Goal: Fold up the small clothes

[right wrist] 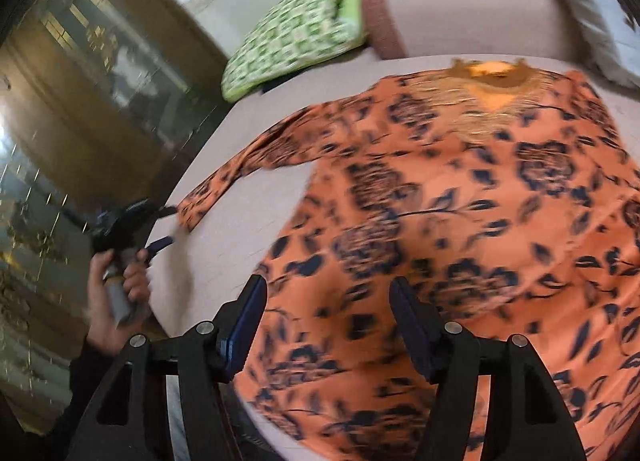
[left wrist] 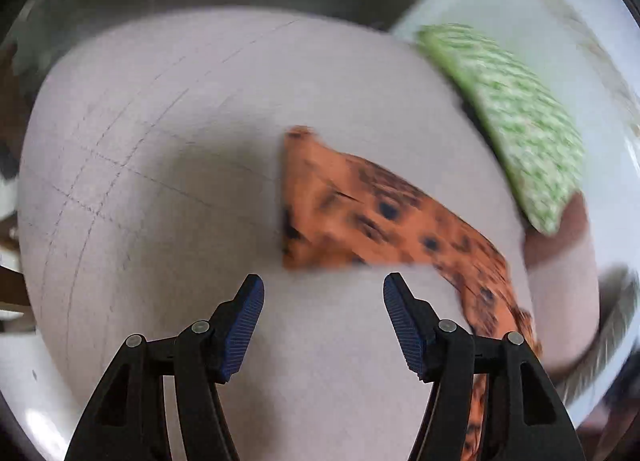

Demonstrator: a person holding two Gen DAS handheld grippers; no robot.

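An orange top with dark floral print (right wrist: pixel 460 213) lies spread flat on a pale pink bed surface (right wrist: pixel 248 229), neckline at the far end. Its left sleeve (left wrist: pixel 360 213) stretches out across the sheet. My left gripper (left wrist: pixel 323 293) is open and empty, hovering just short of the sleeve's cuff end; it also shows in the right wrist view (right wrist: pixel 160 229), held in a hand beside the cuff. My right gripper (right wrist: pixel 327 297) is open and empty above the lower body of the top.
A green-and-white patterned pillow (right wrist: pixel 292 33) lies at the head of the bed, next to a pinkish bolster (right wrist: pixel 460 5). The bed's left edge (right wrist: pixel 192 173) drops to a dark floor and glass-fronted furniture (right wrist: pixel 92 61).
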